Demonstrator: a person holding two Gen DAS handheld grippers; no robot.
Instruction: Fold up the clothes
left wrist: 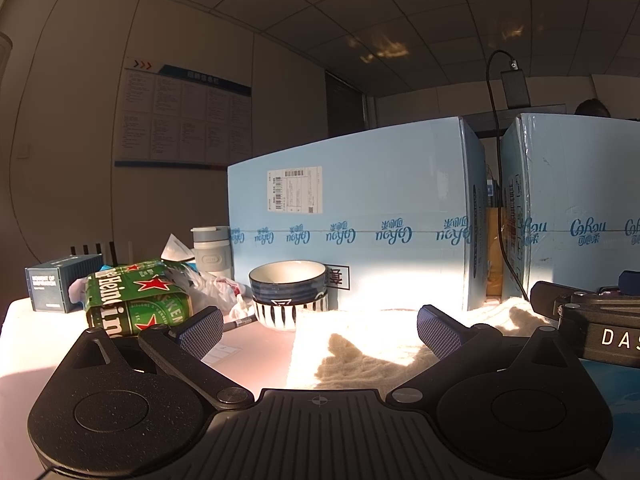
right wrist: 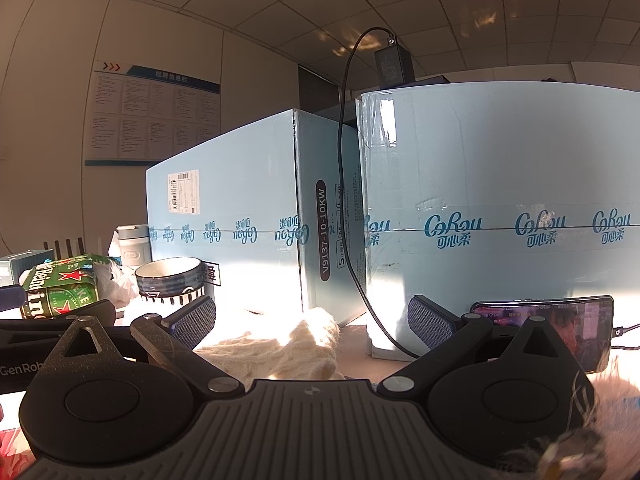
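Note:
A cream knitted garment (left wrist: 360,344) lies on the white table in strong sunlight, in front of the blue boxes. In the left wrist view my left gripper (left wrist: 320,330) stands open just above its near edge, nothing between the fingers. In the right wrist view the same cream knit (right wrist: 288,344) is bunched in a low heap ahead of my right gripper (right wrist: 312,320), which is open and holds nothing. The right gripper's body (left wrist: 592,320) shows at the right edge of the left wrist view, and the left gripper's body (right wrist: 56,328) at the left of the right wrist view.
Two large light-blue cartons (left wrist: 352,216) (right wrist: 500,208) wall off the back of the table. Stacked striped bowls (left wrist: 288,292), a green beer pack (left wrist: 136,300), a plastic bag, a tumbler and a dark box crowd the left. A lit phone (right wrist: 560,328) leans at the right, and a black cable (right wrist: 348,240) hangs between the cartons.

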